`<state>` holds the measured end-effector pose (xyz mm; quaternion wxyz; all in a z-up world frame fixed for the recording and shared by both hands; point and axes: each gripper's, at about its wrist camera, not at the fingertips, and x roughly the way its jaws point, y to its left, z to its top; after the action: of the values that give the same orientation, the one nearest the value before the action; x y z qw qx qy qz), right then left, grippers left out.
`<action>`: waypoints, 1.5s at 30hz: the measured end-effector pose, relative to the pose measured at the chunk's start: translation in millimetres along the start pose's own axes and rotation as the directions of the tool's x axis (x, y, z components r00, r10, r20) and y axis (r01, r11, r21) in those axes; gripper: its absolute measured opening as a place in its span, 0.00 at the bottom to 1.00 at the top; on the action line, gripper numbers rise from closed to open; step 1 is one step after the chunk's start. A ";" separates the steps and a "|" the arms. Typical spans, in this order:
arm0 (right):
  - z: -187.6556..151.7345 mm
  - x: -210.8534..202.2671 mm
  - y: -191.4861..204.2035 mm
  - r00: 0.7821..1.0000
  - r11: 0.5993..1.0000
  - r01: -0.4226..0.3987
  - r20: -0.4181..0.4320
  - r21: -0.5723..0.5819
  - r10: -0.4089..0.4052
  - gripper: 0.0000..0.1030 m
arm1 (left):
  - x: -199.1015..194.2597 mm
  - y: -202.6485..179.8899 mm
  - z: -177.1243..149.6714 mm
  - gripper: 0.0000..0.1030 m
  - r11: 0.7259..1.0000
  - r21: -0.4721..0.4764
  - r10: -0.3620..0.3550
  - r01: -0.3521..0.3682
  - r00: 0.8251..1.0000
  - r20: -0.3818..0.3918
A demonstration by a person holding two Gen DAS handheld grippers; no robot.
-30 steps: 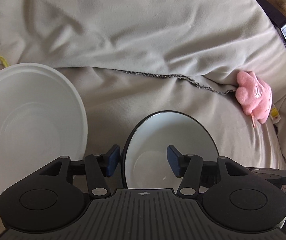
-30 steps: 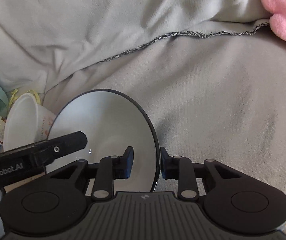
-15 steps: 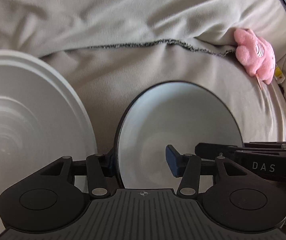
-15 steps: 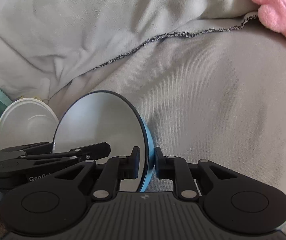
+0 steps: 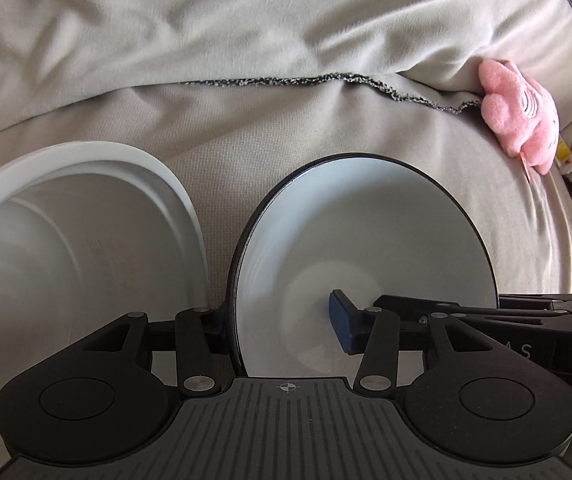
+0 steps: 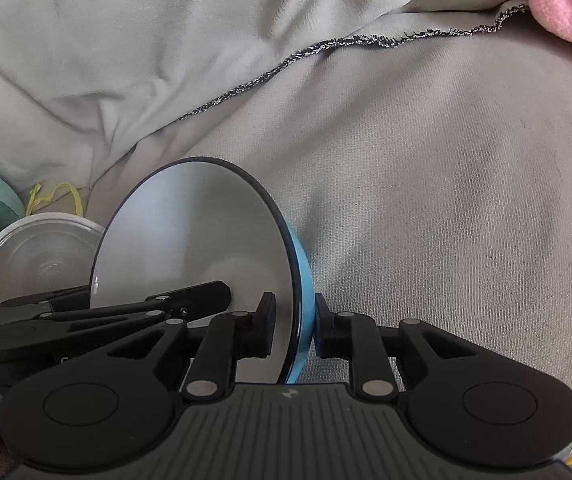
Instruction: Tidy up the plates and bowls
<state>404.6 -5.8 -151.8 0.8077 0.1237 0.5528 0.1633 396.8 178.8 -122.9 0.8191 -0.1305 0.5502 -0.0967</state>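
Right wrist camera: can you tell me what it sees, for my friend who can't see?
The right gripper pinches the rim of a blue-backed bowl held on edge above grey fabric. The left gripper reaches in beside it.

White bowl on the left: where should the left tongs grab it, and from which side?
Pinch the white bowl by its rim, at the right-hand arc nearest the left tongs. It lies tipped, mouth toward the camera, so the thin wall is exposed: come in from the open side, one finger inside, one outside. The body looks too wide to span.
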 end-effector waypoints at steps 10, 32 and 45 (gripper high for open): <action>-8.8 -6.0 10.8 0.999 0.998 0.038 0.024 -0.059 -0.036 0.20 | -8.3 13.6 -1.2 0.46 0.990 -0.131 -0.060 0.060 0.998 0.005; -85.8 -186.9 -42.1 0.964 0.986 0.156 0.228 -0.067 -0.137 0.20 | -87.5 -147.3 -69.8 0.44 0.970 0.135 -0.213 0.202 0.974 0.075; -118.7 -164.4 -94.3 0.978 0.984 0.174 0.108 0.037 -0.177 0.20 | -34.1 -175.6 -110.1 0.37 0.967 0.209 -0.128 0.146 0.987 -0.100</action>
<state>250.6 -155.8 -90.0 0.8467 0.0943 0.5181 0.0769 279.4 10.9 -76.5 0.7953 -0.0743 0.5608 -0.2178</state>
